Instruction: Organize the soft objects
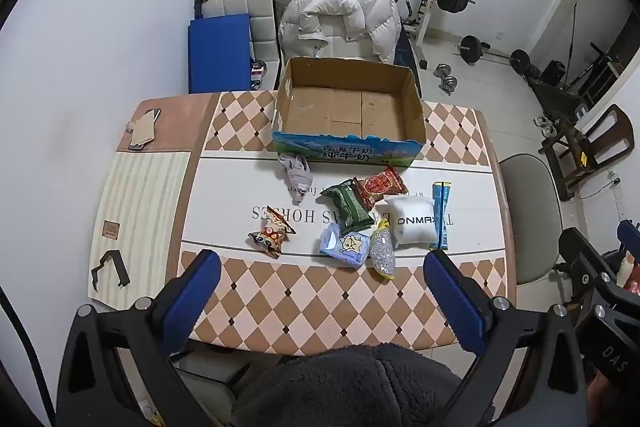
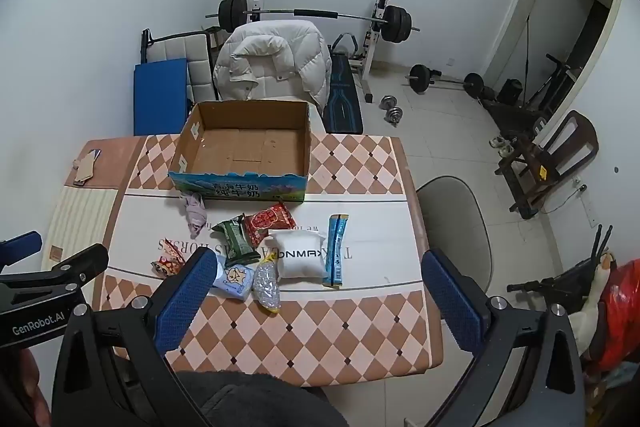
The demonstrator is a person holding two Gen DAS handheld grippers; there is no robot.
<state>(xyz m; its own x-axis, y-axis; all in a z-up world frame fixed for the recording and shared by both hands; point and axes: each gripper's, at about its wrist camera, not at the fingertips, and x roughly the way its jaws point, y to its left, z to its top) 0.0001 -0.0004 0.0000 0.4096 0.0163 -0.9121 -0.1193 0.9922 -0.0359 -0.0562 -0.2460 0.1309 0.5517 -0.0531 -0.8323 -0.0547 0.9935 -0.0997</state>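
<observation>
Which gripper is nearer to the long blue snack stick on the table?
Right. The right gripper hovers open nearly in line with the blue snack stick, which lies toward its right finger. The left gripper hovers open farther left, the stick beyond its right finger.

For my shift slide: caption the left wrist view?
Open left claw above table; soft packets lie before empty cardboard box.
</observation>
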